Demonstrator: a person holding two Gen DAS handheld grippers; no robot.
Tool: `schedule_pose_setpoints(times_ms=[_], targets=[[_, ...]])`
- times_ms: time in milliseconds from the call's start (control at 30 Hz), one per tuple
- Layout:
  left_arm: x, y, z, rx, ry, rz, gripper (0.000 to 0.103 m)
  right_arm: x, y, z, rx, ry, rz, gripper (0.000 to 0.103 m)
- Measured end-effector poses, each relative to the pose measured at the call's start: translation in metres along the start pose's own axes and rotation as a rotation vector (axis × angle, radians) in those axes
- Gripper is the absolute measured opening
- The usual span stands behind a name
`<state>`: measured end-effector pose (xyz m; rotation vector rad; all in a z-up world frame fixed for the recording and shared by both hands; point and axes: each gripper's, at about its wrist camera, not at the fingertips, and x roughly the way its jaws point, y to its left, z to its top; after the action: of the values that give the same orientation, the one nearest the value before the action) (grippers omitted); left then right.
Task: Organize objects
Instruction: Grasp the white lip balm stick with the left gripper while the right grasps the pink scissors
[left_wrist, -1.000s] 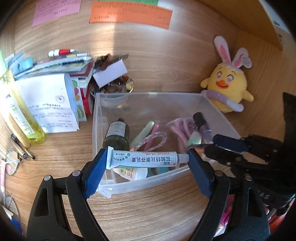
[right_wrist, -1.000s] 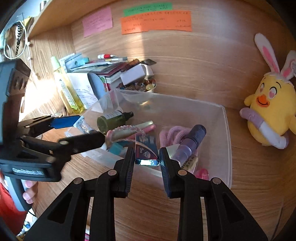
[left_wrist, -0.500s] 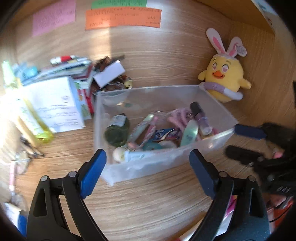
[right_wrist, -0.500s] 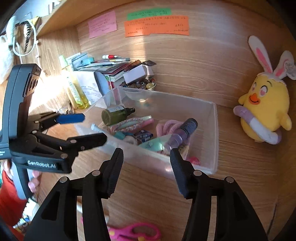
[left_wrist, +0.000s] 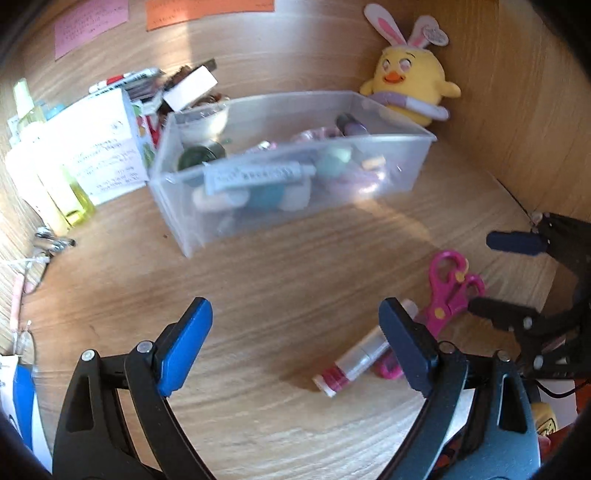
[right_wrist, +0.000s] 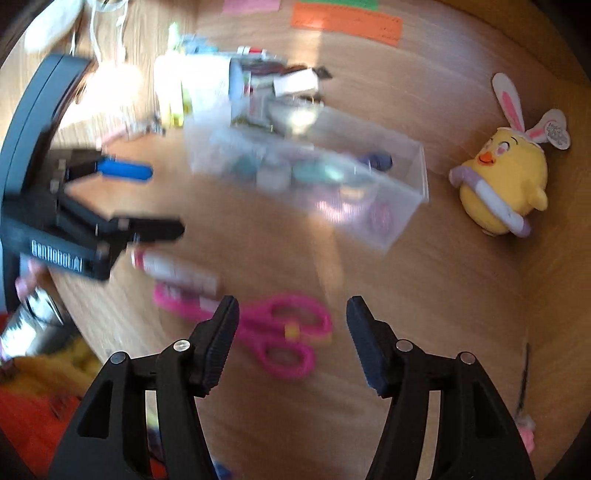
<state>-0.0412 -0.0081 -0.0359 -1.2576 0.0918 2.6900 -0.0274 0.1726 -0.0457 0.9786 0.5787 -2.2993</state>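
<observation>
Most items sit in my clear bin (left_wrist: 280, 173), upper centre; pink scissors (right_wrist: 280, 332) and a tube (left_wrist: 354, 363) (lower right) remain, while my left gripper (left_wrist: 295, 343) and right gripper (right_wrist: 291, 339) gape empty.

Clear plastic bin (left_wrist: 391, 166) on light wood-grain desk (left_wrist: 258, 288). Right of bin: yellow chick plush (left_wrist: 410, 81), pink-white ears. In front of bin: hot-pink scissors (right_wrist: 280, 332), white tube (left_wrist: 354, 363) with red-pink band. Behind bin: orange note (right_wrist: 347, 22), pink note (left_wrist: 90, 26).
</observation>
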Motion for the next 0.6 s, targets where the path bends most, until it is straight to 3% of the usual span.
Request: schedule_pose_setpoints(times_ms=[233,400,467,600], targets=[[0.003,-0.003,-0.009,-0.001,0.033,-0.008,0.093,0.007,-0.005,-0.023,0.064,0.066,0.017,0.057],[0.005,-0.005,-0.012,0.01,0.05,-0.023,0.092,0.024,-0.023,-0.013,0.148,0.068,0.042,0.06],[0.007,-0.007,-0.011,0.014,0.058,-0.031,0.088,0.032,-0.03,-0.006,0.173,0.065,0.035,0.06],[0.012,-0.012,-0.009,0.031,0.067,-0.013,0.072,0.046,-0.044,0.007,0.245,0.054,0.017,0.06]])
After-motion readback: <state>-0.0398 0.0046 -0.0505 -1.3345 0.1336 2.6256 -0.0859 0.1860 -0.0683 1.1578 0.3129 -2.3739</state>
